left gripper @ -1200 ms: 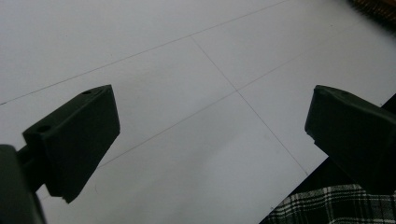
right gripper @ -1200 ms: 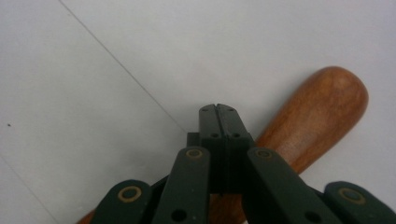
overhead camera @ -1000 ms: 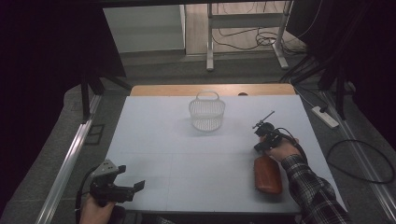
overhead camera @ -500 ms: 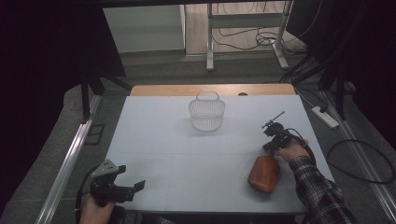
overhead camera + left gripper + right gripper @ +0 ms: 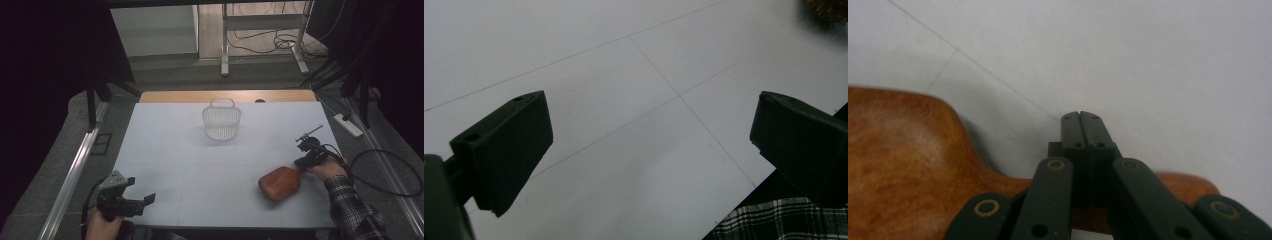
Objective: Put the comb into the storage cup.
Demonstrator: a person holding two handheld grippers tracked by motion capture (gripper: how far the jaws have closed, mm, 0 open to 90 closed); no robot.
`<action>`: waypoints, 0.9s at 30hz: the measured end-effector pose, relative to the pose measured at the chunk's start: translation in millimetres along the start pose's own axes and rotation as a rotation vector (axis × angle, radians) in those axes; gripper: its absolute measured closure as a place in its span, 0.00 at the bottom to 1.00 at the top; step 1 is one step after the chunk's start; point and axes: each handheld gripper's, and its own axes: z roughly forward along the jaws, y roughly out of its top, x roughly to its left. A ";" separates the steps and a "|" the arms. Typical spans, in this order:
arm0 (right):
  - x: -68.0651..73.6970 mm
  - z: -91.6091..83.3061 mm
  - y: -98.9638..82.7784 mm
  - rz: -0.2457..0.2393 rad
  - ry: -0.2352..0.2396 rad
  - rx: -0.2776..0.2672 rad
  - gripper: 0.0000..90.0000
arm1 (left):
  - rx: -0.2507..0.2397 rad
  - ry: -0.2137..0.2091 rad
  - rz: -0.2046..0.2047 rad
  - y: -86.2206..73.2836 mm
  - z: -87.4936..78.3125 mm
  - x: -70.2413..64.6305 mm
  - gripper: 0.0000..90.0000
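On the table (image 5: pixel 170 150), empty white basket (image 5: pixel 221 121)

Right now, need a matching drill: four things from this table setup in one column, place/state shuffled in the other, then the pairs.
Things:
1. basket
2. brown board
3. left claw
4. right claw

Place or state:
A. shut, right above the brown board's narrow end
B. open, at the near left corner of the table
C. white, upright, far middle of the table
D. lying flat, near right of the table

Pairs: 1-C, 2-D, 3-B, 4-A
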 end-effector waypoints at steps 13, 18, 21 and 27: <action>1.0 -10.3 -26.8 0.019 -0.022 -0.017 1.00 | 0.002 0.002 0.002 0.4 0.3 -0.1 0.04; 5.9 -14.4 -38.3 0.022 -0.025 -0.017 1.00 | 0.001 0.002 0.003 0.4 0.3 -0.3 0.04; 7.8 -16.3 -43.3 0.023 -0.022 -0.021 1.00 | 0.000 0.002 0.003 0.4 0.4 -0.3 0.04; 11.7 -21.2 -56.9 0.038 -0.013 -0.030 1.00 | 0.003 0.001 0.007 0.7 0.4 -0.4 0.04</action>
